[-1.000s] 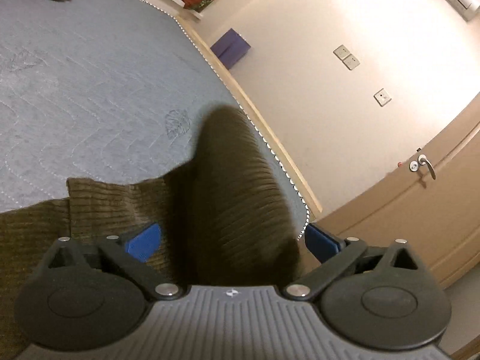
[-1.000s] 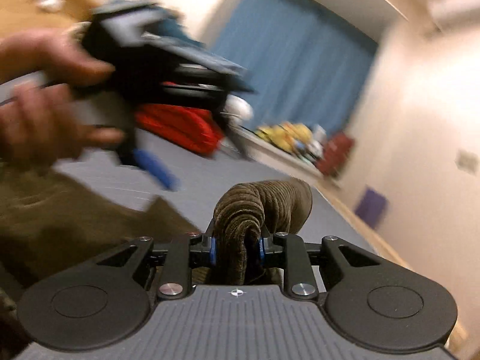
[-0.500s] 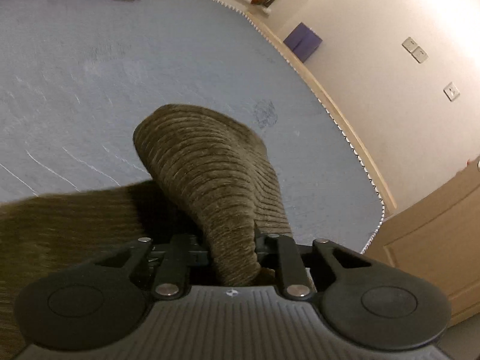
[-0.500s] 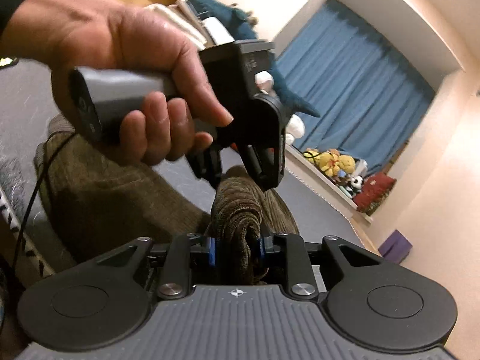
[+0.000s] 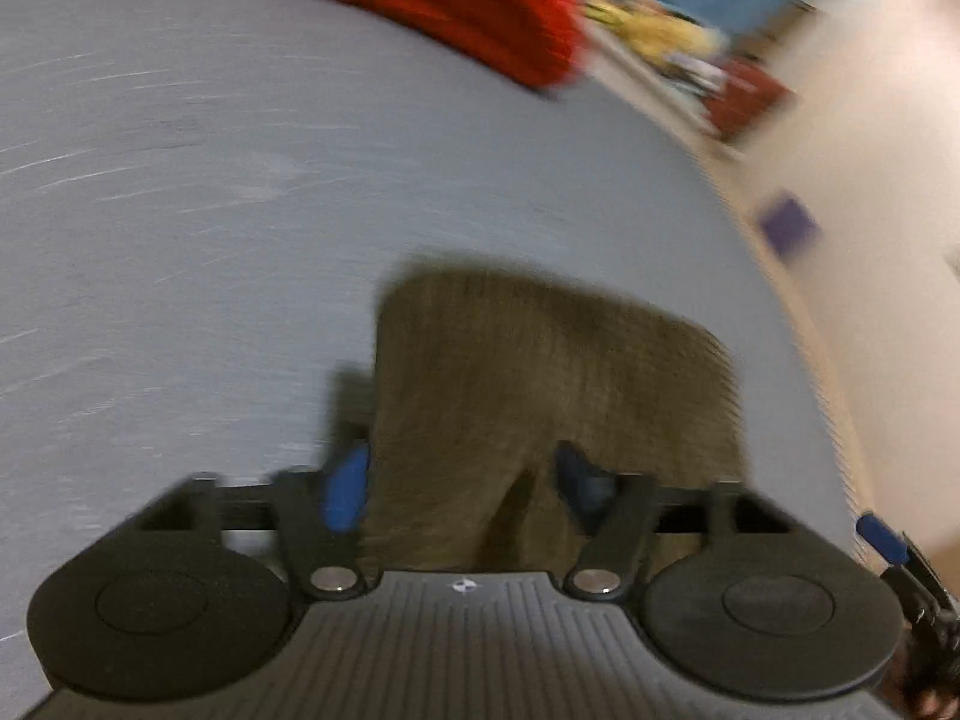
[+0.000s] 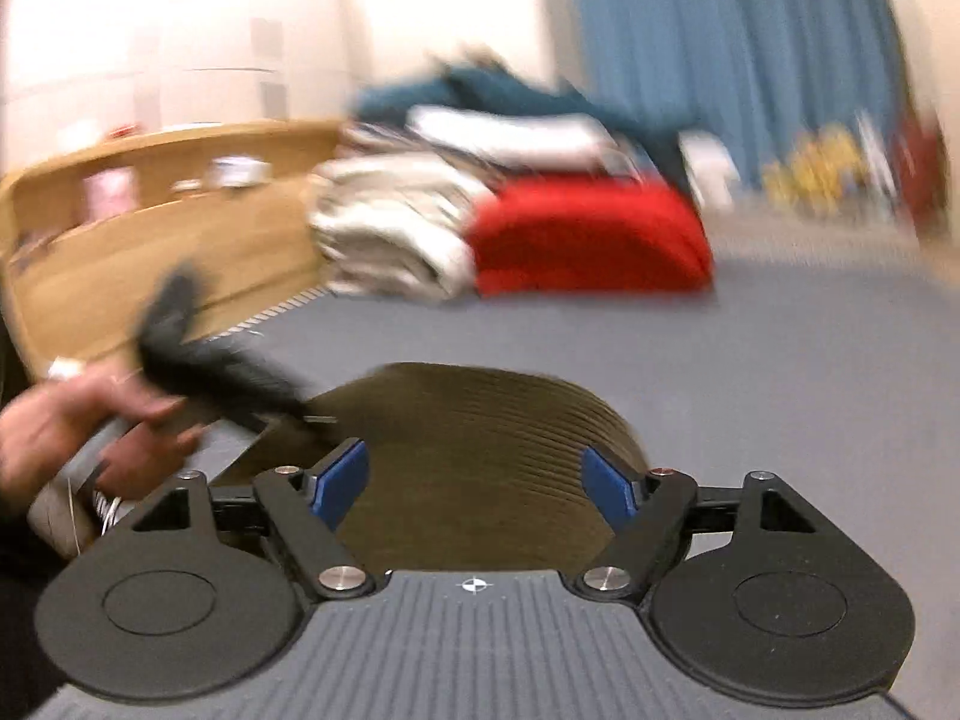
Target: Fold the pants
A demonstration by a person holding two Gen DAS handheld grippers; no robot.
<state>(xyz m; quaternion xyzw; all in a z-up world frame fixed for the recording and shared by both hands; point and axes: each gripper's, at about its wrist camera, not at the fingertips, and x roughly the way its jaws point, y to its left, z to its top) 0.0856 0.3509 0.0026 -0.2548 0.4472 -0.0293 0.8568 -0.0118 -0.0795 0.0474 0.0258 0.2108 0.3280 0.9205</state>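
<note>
Both grippers, left gripper (image 5: 459, 483) and right gripper (image 6: 477, 483), have jaws opening, pads clear of cloth, nothing gripped. Our olive corduroy pants (image 6: 480, 438) lie on the grey bedspread (image 5: 240, 210) as a compact bundle, directly ahead of both tools. We judge one fold laid down; blur hides whether edges align. Left: probably a final fold or smoothing.
</note>
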